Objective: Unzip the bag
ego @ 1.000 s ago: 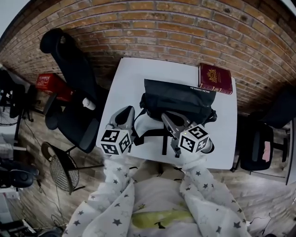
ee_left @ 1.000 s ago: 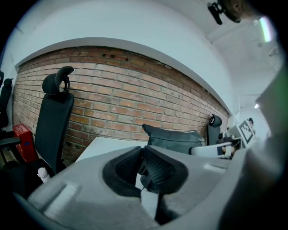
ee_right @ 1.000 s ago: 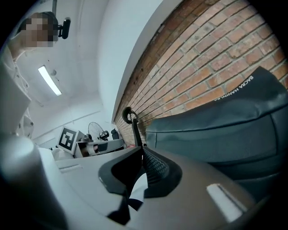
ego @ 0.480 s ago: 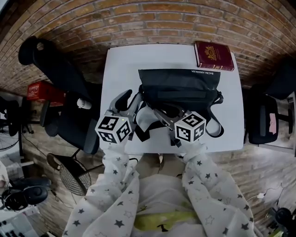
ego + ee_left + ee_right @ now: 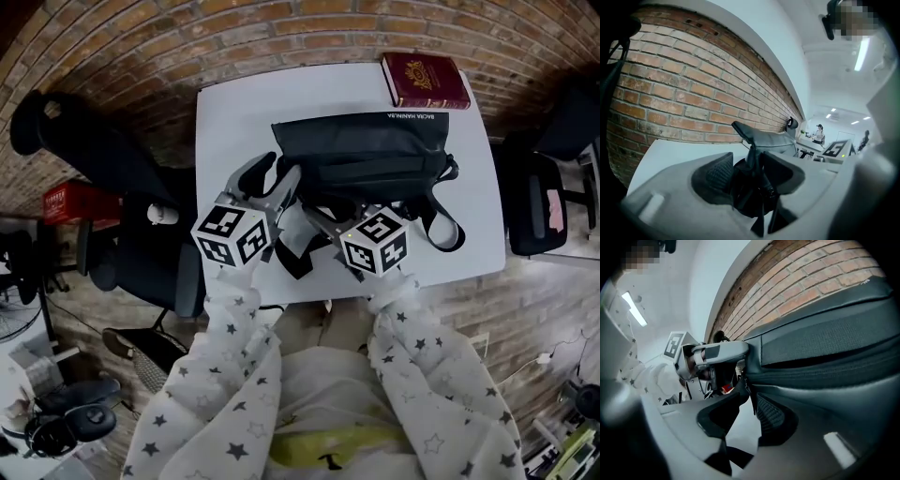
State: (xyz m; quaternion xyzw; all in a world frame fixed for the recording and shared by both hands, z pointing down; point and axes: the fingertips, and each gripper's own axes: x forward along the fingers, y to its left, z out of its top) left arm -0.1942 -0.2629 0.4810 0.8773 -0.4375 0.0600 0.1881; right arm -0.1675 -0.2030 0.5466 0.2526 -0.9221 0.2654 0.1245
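Black bag (image 5: 366, 155) lies on the table (image 5: 234, 112) just ahead of both grippers. Left gripper (image 5: 750, 172): jaws just opened, astride its end, unclamped. Right gripper (image 5: 747, 416): likewise apart, gripping nothing. Approach step; next, pinch the zip pull.

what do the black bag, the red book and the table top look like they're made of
Black bag: matte woven fabric, probably nylon; it slumps and has flat webbing straps.
Red book: hard cover with slight sheen and gold emblem, perhaps leatherette.
Table top: smooth matte white, likely laminate or painted board; can't tell which.
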